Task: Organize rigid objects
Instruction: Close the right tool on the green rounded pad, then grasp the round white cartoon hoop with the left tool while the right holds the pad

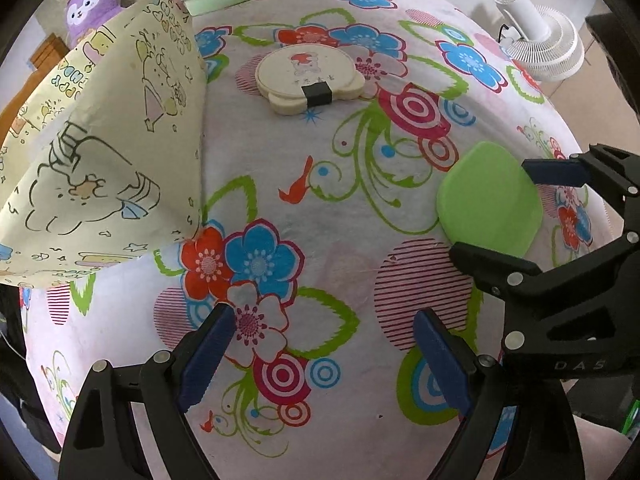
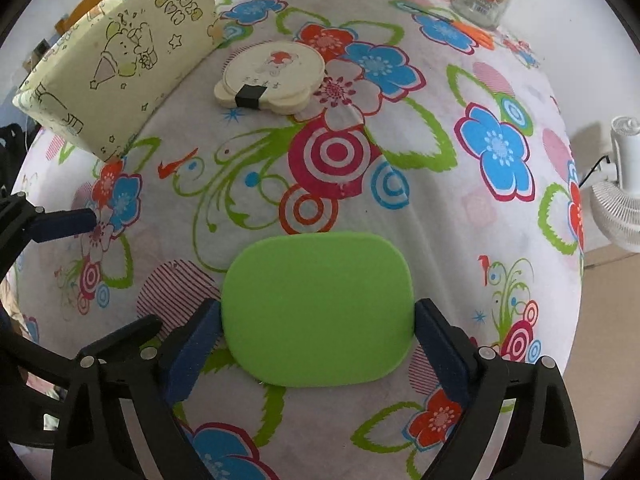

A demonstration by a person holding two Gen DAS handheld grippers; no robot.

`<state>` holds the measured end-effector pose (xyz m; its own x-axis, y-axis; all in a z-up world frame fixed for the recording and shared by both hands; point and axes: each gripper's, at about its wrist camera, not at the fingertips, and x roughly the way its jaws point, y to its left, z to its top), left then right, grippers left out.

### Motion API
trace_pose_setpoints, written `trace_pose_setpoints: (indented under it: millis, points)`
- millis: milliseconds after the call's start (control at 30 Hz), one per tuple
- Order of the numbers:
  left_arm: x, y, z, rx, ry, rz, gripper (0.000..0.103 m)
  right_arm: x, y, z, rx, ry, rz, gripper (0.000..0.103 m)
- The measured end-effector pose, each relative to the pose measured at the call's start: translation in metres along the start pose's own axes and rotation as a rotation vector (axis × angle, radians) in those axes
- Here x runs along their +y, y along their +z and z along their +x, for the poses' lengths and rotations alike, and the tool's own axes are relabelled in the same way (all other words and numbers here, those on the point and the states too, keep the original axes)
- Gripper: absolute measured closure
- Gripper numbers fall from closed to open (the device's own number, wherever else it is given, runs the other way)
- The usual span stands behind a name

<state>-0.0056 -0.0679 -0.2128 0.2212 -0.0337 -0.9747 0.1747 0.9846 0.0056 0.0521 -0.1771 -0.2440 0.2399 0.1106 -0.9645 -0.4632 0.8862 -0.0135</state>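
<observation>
- The green pad (image 2: 318, 312), a flat rounded slab, lies on the flowered tablecloth (image 2: 400, 120), well on the near side of the bear-shaped cream box (image 2: 272, 74).
- The right gripper (image 2: 318, 340) points steeply down with the pad directly between its blue fingers (image 2: 196, 340); each finger sits at a side edge of the pad, and whether the pads press yet cannot be told.
- The pad's longer axis appears to run finger to finger, so the span is wide.
- The left gripper (image 1: 324, 356) is spread and empty, left of the pad, over bare cloth.
- The right hand is clearly the nearer one.
</observation>
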Motion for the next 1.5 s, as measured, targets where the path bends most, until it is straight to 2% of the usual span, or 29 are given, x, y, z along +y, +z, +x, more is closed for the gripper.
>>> trace_pose_setpoints:
  millis: [300,667,867,1033,1167,1333,1500]
  points:
    - [-0.01,0.032,0.004,0.0,-0.037,-0.044,0.011,-0.027,0.009,-0.008,-0.011,-0.02,0.068,0.008]
    - [-0.033,0.084,0.012,-0.014,-0.039,-0.038,0.011,-0.07,0.023,-0.013,-0.016,-0.048,0.118,0.008]
    - [-0.038,0.115,0.018,-0.006,-0.033,-0.039,0.011,-0.085,0.041,-0.011,-0.018,-0.047,0.148,0.008]
    - [-0.036,0.145,0.025,0.003,0.014,-0.094,0.011,-0.101,0.054,-0.013,-0.028,-0.033,0.198,0.008]
    - [-0.031,0.165,0.031,0.01,0.011,-0.149,0.011,-0.113,0.069,-0.008,-0.033,-0.033,0.225,0.008]
    - [-0.028,0.188,0.039,0.01,0.064,-0.15,0.011,-0.122,0.083,-0.001,-0.033,-0.033,0.251,0.008]
    - [-0.021,0.206,0.047,0.015,0.082,-0.16,0.011,-0.131,0.092,0.004,-0.028,-0.041,0.276,0.008]
